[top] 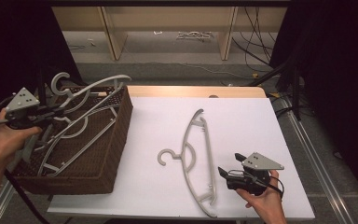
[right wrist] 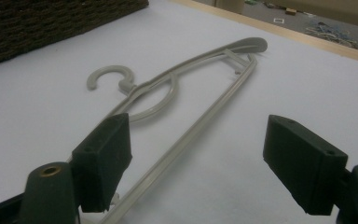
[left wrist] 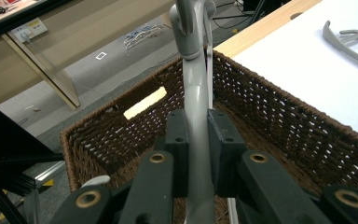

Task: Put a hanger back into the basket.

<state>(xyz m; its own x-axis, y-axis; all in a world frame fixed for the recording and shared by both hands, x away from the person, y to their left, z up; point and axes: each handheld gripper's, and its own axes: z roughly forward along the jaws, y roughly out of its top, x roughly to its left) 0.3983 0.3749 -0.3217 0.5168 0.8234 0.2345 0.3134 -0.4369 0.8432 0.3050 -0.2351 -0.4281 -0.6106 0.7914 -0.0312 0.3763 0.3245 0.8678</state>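
Left tongs [top: 51, 112]: closed on the arm of a grey hanger [top: 91, 88] over the basket; in the left gripper view both black pads [left wrist: 177, 149] press against the grey bar [left wrist: 198, 140], which runs up between them.
Held hanger: tilted, hook [top: 59, 84] uppermost near the far left corner of the basket, one arm sticking out past the far rim. Whether it touches the other hangers beneath it cannot be told.
Basket [top: 116, 135]: dark brown wicker, rectangular, at the left edge of the bench, holding several more grey hangers [top: 70, 140] lying crossed inside.
Right tongs [top: 227, 171]: open, jaws spread wide and gripping nothing, low over the white sheet near the front edge of the bench.
Loose hanger [top: 200, 158]: lying flat on the white sheet, in the middle of the bench, well apart from the basket; hook [right wrist: 109, 77] pointing toward the basket side. In the right gripper view its bar [right wrist: 191, 135] runs between the spread pads, close to the left one.
Bench [top: 242, 121]: white sheet over a wooden top, whose pale edge shows at the far side.
Hands: left hand [top: 4, 140] by the basket's left side, right hand [top: 263, 200] at the front right.
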